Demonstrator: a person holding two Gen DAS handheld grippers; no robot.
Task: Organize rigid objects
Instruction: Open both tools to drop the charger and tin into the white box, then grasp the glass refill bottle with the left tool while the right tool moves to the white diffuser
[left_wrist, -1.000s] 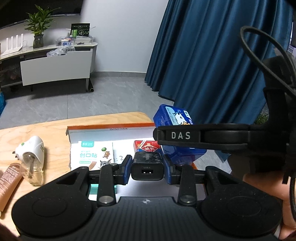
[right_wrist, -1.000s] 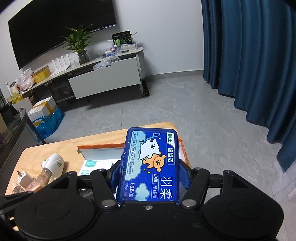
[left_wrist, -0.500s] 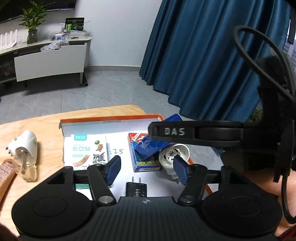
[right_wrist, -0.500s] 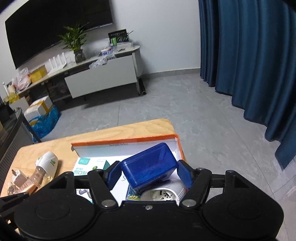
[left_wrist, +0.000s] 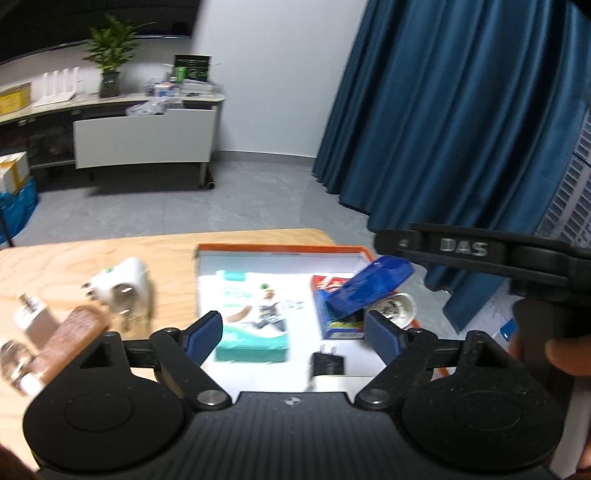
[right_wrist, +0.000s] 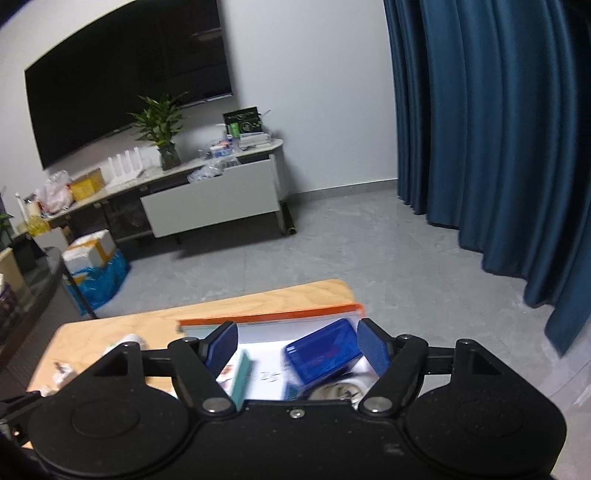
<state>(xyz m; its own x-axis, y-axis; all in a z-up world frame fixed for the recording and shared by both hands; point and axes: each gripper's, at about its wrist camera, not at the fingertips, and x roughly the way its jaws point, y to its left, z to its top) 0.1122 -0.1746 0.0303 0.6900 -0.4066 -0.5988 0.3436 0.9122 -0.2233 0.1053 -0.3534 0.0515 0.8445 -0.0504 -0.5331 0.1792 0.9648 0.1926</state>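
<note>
Left wrist view: left gripper (left_wrist: 293, 334) spread wide, blue pads (left_wrist: 205, 334) apart with nothing between them, hovering over the near edge of the orange-rimmed tray (left_wrist: 280, 250) on the wooden table (left_wrist: 74, 258). Inside the tray, toward its left side, a teal-and-white bandage box (left_wrist: 253, 319) lies flat. To the right of that box, a red-and-blue card pack (left_wrist: 334, 310) lies flat, and a translucent blue plastic case (left_wrist: 371, 288) rests tilted across it, its far end raised. A white round plug-like item (left_wrist: 397, 308) sits at the tray's right edge, partly under the blue case. A black USB charger (left_wrist: 327, 363) lies at the tray's near edge, prongs up, just below the card pack. Left of the tray, on bare wood, a white plug-in vaporizer (left_wrist: 122, 288) with a clear bottle; nearer the left edge, a brown tube (left_wrist: 70, 339) and a small beige item, both blurred. The right gripper's black body, marked DAS (left_wrist: 463, 246), crosses above the tray's right corner. Right wrist view: right gripper (right_wrist: 297, 349) spread wide and empty, poised over the same tray (right_wrist: 269, 316). The blue case (right_wrist: 323, 350) lies tilted below and between the pads, touching neither. The bandage box (right_wrist: 242, 376) shows edge-on to the left of the case; the white round item (right_wrist: 338, 393) is partly visible beneath the case. Frame blurred; finer detail not readable.
</note>
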